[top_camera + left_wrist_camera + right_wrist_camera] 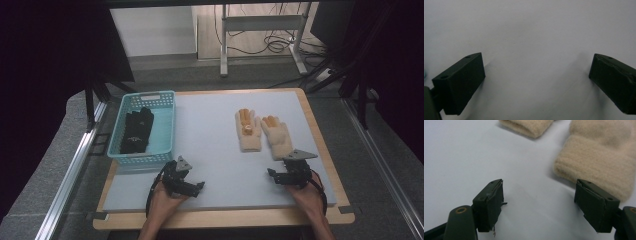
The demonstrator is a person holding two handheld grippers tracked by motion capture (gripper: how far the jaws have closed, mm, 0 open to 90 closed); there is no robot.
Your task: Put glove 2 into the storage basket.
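Observation:
Two cream knitted gloves lie side by side on the pale mat, the left glove (248, 131) and the right glove (277, 136), both with orange fingertips pointing away. My right gripper (284, 174) rests just below the right glove's cuff (599, 162), open, with nothing between its black jaws. The other glove's cuff (529, 126) lies farther off. My left gripper (192, 186) sits on the mat near the front left, below the basket, open over bare mat (534, 50). A black glove (136, 131) lies in the turquoise basket (165, 135).
The mat lies on a wooden table (320, 145) with a rim showing at the right and front. The basket stands at the table's left edge. A metal stand (260, 30) and cables are on the floor beyond.

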